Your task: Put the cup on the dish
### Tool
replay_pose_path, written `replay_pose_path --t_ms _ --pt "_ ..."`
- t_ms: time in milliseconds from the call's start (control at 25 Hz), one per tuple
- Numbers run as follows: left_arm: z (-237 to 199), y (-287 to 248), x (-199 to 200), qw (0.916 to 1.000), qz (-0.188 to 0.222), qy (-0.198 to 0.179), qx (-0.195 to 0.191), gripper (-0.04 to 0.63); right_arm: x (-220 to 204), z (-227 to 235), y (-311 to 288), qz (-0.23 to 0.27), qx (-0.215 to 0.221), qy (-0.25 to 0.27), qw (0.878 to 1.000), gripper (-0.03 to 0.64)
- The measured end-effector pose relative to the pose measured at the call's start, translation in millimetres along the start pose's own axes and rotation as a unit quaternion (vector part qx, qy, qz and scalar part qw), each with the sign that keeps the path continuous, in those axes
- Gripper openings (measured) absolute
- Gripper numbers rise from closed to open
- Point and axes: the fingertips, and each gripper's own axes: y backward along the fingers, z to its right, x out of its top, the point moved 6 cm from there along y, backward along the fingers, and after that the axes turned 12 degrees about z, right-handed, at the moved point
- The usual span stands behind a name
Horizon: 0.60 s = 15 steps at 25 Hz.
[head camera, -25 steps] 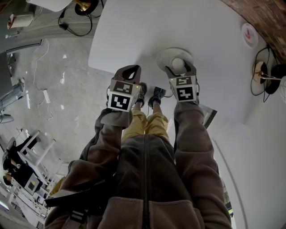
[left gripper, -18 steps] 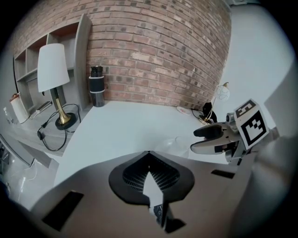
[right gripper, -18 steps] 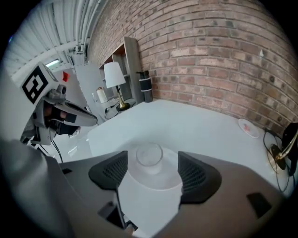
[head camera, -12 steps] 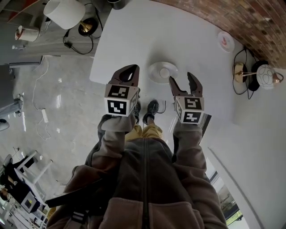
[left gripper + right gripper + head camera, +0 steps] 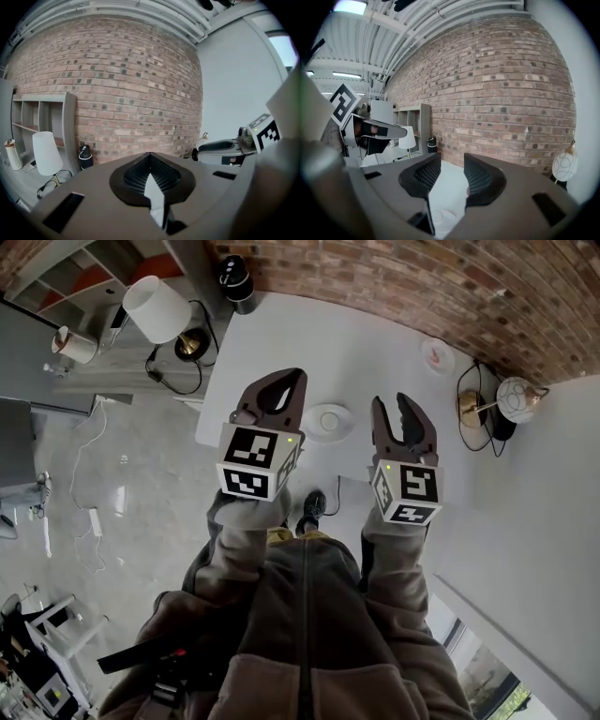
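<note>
A small white cup stands on the white dish (image 5: 328,422) near the front edge of the white table (image 5: 375,343). Both grippers hang above and in front of the dish, one on each side, and neither touches it. My left gripper (image 5: 286,388) (image 5: 150,160) is shut with nothing in it. My right gripper (image 5: 393,406) (image 5: 452,165) has a narrow gap between its jaws, which are closing on empty air. In the right gripper view the dish (image 5: 439,218) shows low down behind the jaws.
A white-shaded lamp (image 5: 157,307) and a black cylinder (image 5: 235,279) stand at the table's far left. A small white disc (image 5: 437,355) lies near the brick wall (image 5: 394,277). At the right stands a brass lamp with a pale globe (image 5: 515,397) and cables.
My right gripper has let go of the cup, drawn back from the dish and risen; its jaws stand narrower than half a second ago. The left gripper rose too, staying shut.
</note>
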Motion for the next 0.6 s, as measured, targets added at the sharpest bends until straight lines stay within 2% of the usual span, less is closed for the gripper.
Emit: replay_pose_path --t_ms 200,400,600 --pt "12.1 5.7 44.8 0.9984 0.051 -0.019 -0.012 0.005 41.4 2.1 13.6 0.043 -0.016 0.014 0.999 0.077" --pt "19.8 14.5 92.9 0.9931 0.106 -0.046 -0.020 0.005 90.1 0.2 22.4 0.094 -0.034 0.028 0.995 0.003" --pt "28.3 18.0 129.2 0.9876 0.138 -0.069 -0.031 0.005 132.1 -4.6 24.8 0.137 -0.032 0.034 0.989 0.003"
